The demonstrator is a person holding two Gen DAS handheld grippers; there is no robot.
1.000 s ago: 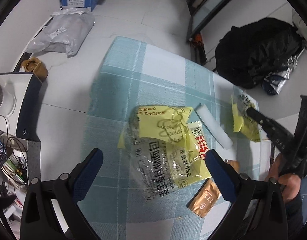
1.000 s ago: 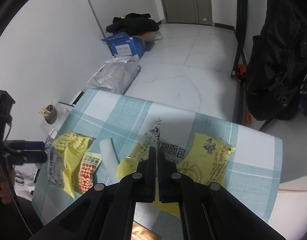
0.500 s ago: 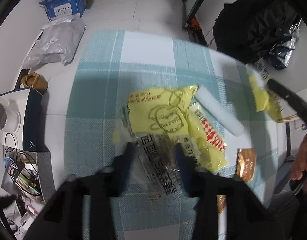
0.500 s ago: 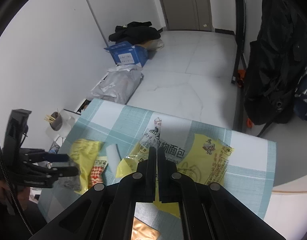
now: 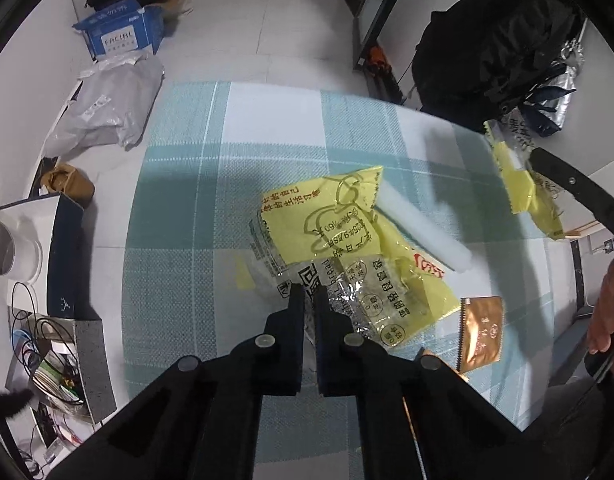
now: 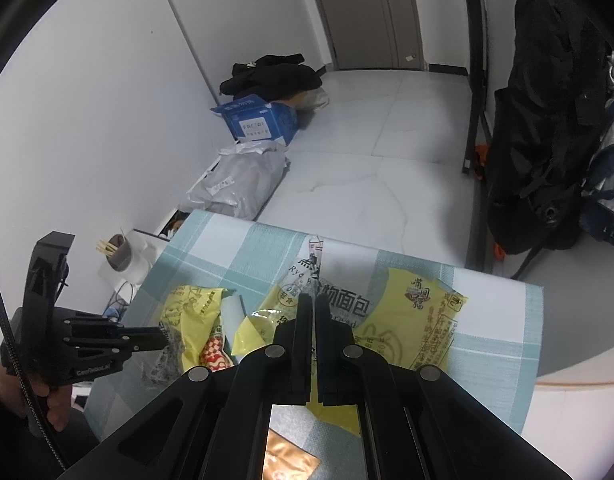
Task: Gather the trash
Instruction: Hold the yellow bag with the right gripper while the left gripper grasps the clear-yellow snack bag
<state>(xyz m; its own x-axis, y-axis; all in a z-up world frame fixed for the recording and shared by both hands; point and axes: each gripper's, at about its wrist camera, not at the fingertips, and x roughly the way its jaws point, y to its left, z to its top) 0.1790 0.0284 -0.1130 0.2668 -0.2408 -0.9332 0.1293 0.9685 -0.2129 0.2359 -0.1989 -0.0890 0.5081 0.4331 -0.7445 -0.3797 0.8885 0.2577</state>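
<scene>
Several wrappers lie on a table with a teal-and-white checked cloth (image 5: 179, 208). My left gripper (image 5: 311, 294) is shut on the clear edge of a yellow-and-clear bread wrapper (image 5: 331, 224). A white foam strip (image 5: 423, 236) lies against that wrapper, and a brown sachet (image 5: 481, 332) lies to its right. My right gripper (image 6: 313, 300) is shut on a second yellow bread wrapper (image 6: 411, 320), which also shows in the left wrist view (image 5: 523, 188). From the right wrist view, the left gripper (image 6: 165, 338) pinches its wrapper (image 6: 195, 308) at the table's left side.
On the floor beyond the table are a blue carton (image 5: 121, 36), a grey mailing bag (image 5: 107, 108) and black clothes (image 6: 271, 74). A black backpack (image 6: 547, 120) hangs at the right. A white cup (image 5: 11, 248) and a box of cables (image 5: 47, 360) stand left of the table.
My left gripper went from wide open over the yellow-and-clear wrapper to shut on its clear edge, rolling a little. The right gripper stayed shut on its wrapper.
</scene>
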